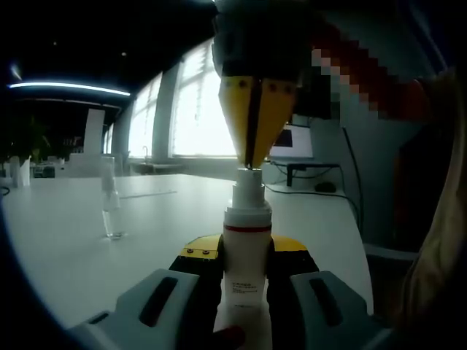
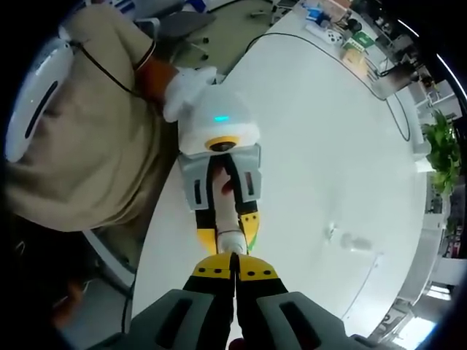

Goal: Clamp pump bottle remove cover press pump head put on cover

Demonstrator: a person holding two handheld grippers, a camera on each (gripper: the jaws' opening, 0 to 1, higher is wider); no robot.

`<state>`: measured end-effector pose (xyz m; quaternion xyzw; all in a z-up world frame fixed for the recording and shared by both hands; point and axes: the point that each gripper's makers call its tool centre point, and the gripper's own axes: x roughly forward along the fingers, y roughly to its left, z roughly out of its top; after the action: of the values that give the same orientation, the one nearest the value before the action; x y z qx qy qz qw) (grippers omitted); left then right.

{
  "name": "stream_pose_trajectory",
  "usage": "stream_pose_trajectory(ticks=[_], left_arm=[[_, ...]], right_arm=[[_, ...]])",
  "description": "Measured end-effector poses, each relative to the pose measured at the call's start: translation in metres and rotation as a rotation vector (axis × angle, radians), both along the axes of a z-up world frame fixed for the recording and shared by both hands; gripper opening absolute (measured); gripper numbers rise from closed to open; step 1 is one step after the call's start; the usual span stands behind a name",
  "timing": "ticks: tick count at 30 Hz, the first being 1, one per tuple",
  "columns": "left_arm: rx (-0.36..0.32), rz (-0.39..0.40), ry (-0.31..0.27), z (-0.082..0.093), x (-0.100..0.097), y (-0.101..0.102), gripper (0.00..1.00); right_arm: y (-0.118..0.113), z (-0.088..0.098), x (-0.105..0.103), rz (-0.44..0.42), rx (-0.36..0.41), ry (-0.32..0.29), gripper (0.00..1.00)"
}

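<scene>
A white pump bottle with a red band stands upright on the white table, clamped by my left gripper low around its body. From above, my right gripper comes down with its yellow jaws shut together, the tips touching the top of the pump head. In the right gripper view, my right gripper sits directly over the pump head, with the left gripper beyond it. The clear cover stands alone on the table to the left, apart from the bottle.
A person in beige clothing stands at the table's edge. A monitor and cables lie on the far right side. Small items sit at the table's far end, and a plant stands beyond.
</scene>
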<state>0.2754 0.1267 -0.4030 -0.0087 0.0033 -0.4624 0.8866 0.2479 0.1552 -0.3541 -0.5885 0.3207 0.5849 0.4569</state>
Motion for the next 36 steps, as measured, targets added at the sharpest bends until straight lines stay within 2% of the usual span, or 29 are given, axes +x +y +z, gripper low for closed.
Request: stream_pose_trajectory(ticks=[36], left_arm=[[0.005, 0.0, -0.006, -0.0001, 0.0006, 0.0003, 0.14]], right_arm=[[-0.0006, -0.0002, -0.0004, -0.01, 0.012, 0.006, 0.0]])
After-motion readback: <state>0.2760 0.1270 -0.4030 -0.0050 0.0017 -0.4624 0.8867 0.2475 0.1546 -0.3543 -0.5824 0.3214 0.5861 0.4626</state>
